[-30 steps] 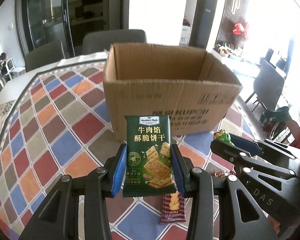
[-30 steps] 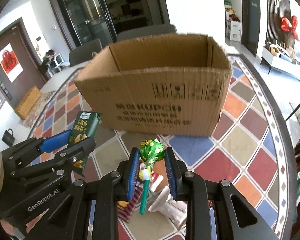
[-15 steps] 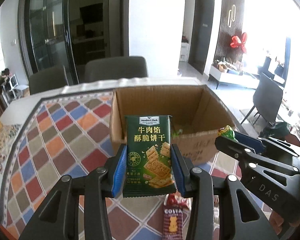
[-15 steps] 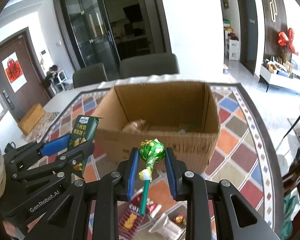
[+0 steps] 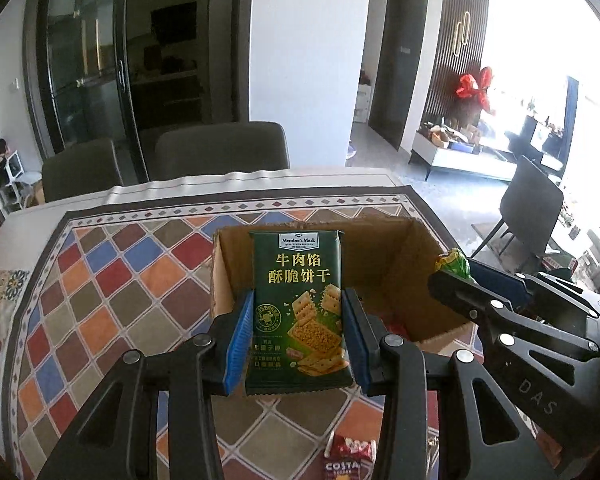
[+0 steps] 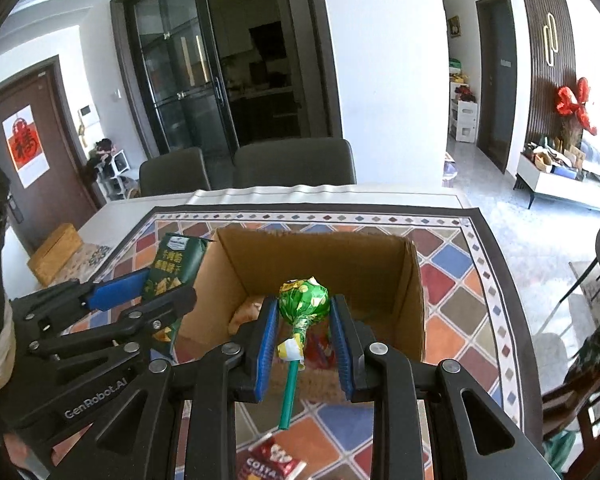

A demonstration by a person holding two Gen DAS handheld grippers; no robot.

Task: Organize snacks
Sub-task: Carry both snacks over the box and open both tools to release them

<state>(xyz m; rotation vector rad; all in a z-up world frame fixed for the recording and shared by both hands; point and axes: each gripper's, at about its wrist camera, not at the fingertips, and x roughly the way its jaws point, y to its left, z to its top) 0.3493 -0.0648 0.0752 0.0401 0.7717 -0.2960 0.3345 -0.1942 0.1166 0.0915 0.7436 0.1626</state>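
My left gripper [image 5: 298,320] is shut on a green cracker packet [image 5: 298,304], held upright above the near left part of an open cardboard box [image 5: 396,256]. My right gripper [image 6: 304,320] is shut on a green-wrapped lollipop [image 6: 303,304] with a green stick, held over the near rim of the same box [image 6: 380,256]. Each gripper shows in the other's view: the right one with the lollipop [image 5: 454,266], the left one with the packet [image 6: 176,264]. Some snacks lie inside the box, mostly hidden.
The box stands on a table with a colourful diamond-pattern cloth [image 5: 112,280]. A red Costa packet [image 5: 346,460] lies on the cloth below the grippers, also in the right wrist view [image 6: 272,460]. Dark chairs [image 6: 292,162] stand behind the table.
Both grippers have risen and moved forward with their snacks, from in front of the box's side wall to above its open top. The inside of the box now shows.
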